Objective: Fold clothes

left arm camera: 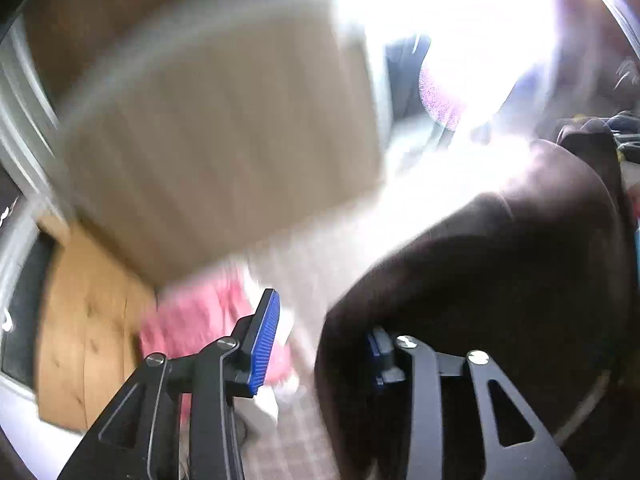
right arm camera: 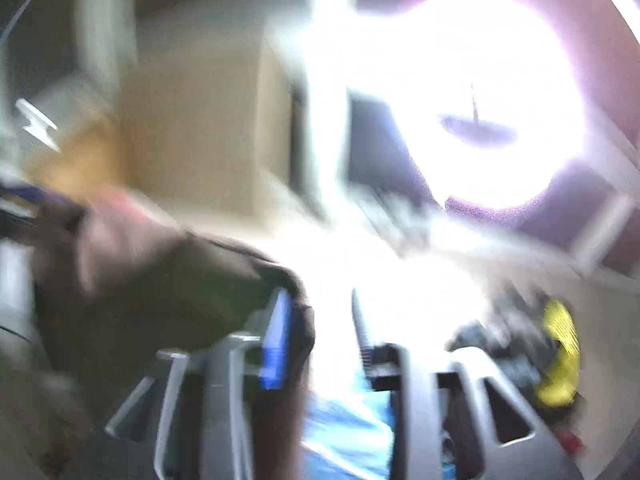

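The dark brown garment (left arm camera: 500, 264) fills the right half of the left wrist view and drapes over the right finger of the left gripper (left arm camera: 320, 344); the left finger's blue pad (left arm camera: 264, 340) stands clear of the cloth. The fingers stand wide apart. Only this view shows a pink cloth (left arm camera: 192, 324) beyond the fingers, a wooden floor (left arm camera: 84, 344) at left and a plaid surface (left arm camera: 292, 440) below. The right wrist view is heavily blurred. There the garment (right arm camera: 152, 288) lies at left, folded over the left finger of the right gripper (right arm camera: 320, 340). Its fingers show a gap, with glare between them; whether cloth is pinched cannot be told. Only this view shows blue fabric (right arm camera: 344, 424) below and a yellow object (right arm camera: 560, 360) at right.
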Demonstrator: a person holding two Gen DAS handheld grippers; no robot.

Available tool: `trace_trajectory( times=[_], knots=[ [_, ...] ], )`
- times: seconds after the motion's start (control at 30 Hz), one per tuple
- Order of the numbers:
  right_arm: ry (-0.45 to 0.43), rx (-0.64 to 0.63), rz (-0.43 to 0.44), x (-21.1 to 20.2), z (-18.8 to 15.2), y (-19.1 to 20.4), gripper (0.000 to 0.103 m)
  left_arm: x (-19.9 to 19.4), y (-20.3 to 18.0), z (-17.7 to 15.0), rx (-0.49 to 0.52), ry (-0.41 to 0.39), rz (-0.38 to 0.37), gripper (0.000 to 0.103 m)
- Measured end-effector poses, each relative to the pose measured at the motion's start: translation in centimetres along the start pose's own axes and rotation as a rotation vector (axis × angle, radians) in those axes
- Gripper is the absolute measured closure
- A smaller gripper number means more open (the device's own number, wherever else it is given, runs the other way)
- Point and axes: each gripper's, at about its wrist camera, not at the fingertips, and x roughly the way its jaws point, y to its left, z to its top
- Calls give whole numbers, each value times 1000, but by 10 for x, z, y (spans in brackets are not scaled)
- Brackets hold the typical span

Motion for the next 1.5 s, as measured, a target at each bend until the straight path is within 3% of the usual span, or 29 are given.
trace_trajectory(
  times=[0.07,0.1,0.13,0.27,0.37,0.47,0.53,0.63,0.73,0.77,0.8,0.83,0.93,0.97,1.0,1.03,1.1,1.13,1.17,1.2,1.27,1.37,1.5],
  knots=[
    [147,3,-50,62,-23,-2,69,40,-5,-16,-15,53,-34,92],
    [200,9,-56,87,-35,-4,69,60,-8,-24,-23,80,-51,90],
    [190,25,-9,93,-46,-6,67,77,-11,-31,-27,103,-67,86],
    [243,48,75,125,-70,-13,65,94,-21,-30,23,110,-94,59],
    [310,94,137,154,-80,-15,64,121,-7,-45,19,143,-88,58],
    [316,153,202,172,-87,-22,64,148,13,-51,-79,191,-104,59],
    [308,165,227,181,-79,-24,64,161,24,-44,-150,182,-154,60],
    [297,184,266,194,-67,-26,64,175,16,-26,-138,165,-203,60],
    [302,173,289,208,-59,-25,62,199,-4,-18,-69,206,-239,60],
    [315,155,286,212,-60,-22,62,207,-11,-20,-50,225,-227,62],
    [327,140,285,216,-61,-20,62,215,-17,-21,-31,245,-216,85],
    [336,132,294,219,-63,-18,62,218,-22,-24,-13,263,-208,96],
    [325,127,318,216,-67,-14,62,204,-19,-23,-8,230,-205,98],
    [320,130,339,214,-67,-13,67,199,-18,-23,-6,219,-203,98],
    [316,137,377,212,-67,-12,77,194,-16,-22,-3,207,-199,98],
    [312,139,409,208,-66,-10,96,186,-10,-20,10,192,-178,98],
    [310,84,403,200,-64,-2,96,187,0,-20,19,212,-166,97],
    [319,6,325,197,-63,5,91,187,5,-20,24,223,-161,95],
    [337,-57,263,196,-63,9,76,189,5,-20,29,231,-157,91],
    [349,-91,242,195,-63,10,69,189,3,-19,38,228,-151,84],
    [326,-32,300,192,-60,0,63,188,1,-15,29,217,-150,79],
    [315,83,388,199,-53,-12,62,194,3,-8,-21,194,-188,57],
    [346,73,401,217,-55,-1,62,205,-6,-9,11,223,-160,59]
  ],
)
